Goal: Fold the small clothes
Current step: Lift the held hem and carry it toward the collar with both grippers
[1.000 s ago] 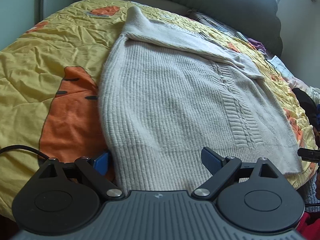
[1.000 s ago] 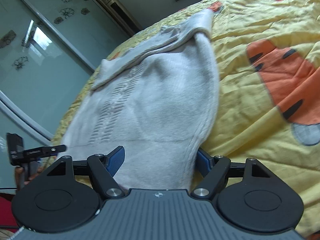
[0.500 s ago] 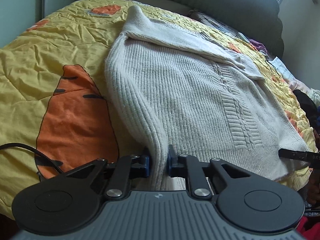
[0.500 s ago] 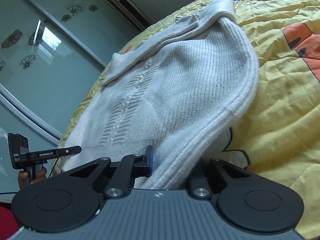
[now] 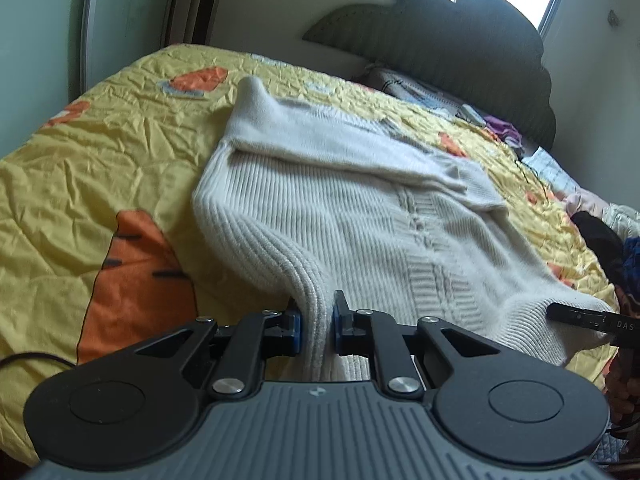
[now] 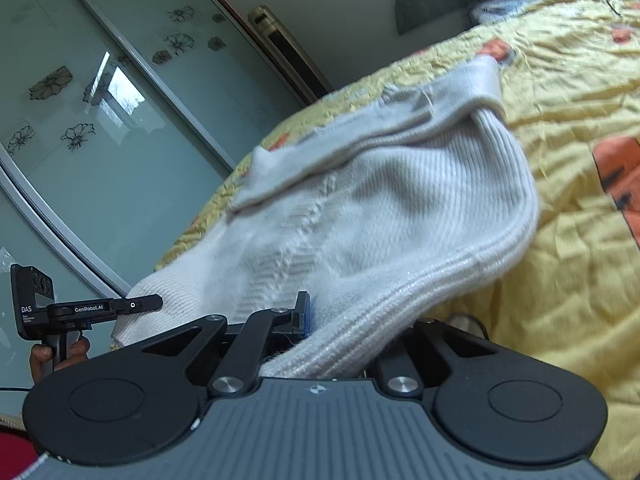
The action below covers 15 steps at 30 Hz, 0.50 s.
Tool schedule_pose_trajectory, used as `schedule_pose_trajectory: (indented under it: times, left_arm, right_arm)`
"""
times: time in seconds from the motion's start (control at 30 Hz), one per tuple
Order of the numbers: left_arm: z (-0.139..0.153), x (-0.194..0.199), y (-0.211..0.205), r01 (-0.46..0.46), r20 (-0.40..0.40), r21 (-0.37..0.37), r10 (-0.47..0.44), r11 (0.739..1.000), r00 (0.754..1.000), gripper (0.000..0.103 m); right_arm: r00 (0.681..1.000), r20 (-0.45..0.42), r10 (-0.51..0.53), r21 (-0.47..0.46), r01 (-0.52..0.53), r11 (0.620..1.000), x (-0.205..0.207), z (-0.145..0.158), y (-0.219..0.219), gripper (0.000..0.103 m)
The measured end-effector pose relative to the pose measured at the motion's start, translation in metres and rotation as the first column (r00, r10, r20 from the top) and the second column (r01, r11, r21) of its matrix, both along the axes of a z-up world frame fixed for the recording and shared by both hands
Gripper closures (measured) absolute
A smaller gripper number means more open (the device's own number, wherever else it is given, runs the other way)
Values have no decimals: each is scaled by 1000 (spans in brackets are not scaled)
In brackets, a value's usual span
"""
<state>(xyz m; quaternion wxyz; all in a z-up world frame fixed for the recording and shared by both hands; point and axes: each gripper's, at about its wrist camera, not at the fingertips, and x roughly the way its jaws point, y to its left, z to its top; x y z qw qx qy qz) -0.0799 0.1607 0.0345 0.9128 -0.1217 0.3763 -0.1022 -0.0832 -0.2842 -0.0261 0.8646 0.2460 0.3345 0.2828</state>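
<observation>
A cream knitted sweater (image 5: 328,216) is spread on the yellow quilt (image 5: 100,168) of a bed, its collar end towards the dark headboard (image 5: 460,36) and a sleeve laid across the chest. The hem corner farther from the headboard is pinched between the pads of the left gripper (image 5: 317,322), which is clenched on a fold of ribbed knit raised off the quilt. The opposite hem corner is grasped by the right gripper (image 6: 340,328); one pad is hidden by draped fabric, yet the knit is plainly clamped. The step in hand is judged to be the fold of the hem towards the headboard. Both corners should be lifted level and kept taut between the grippers, carried over the body evenly, and laid down square to the collar so that no crease is trapped.
</observation>
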Motion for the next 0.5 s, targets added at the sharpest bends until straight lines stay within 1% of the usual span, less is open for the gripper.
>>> schedule_pose_trajectory:
  times: [0.17, 0.37, 0.5]
  left_arm:
    - [12, 13, -2, -20, 31, -13, 20, 1000, 999, 89]
    - [28, 32, -8, -44, 76, 17, 43, 999, 996, 89]
    - [42, 43, -12, -63, 117, 40, 58, 997, 991, 89]
  right_arm:
    - [998, 51, -20, -36, 21, 999, 18, 13, 7, 89]
    - [992, 115, -42, -76, 51, 996, 38, 28, 15, 89]
    - [983, 176, -54, -102, 72, 992, 50, 41, 19, 89]
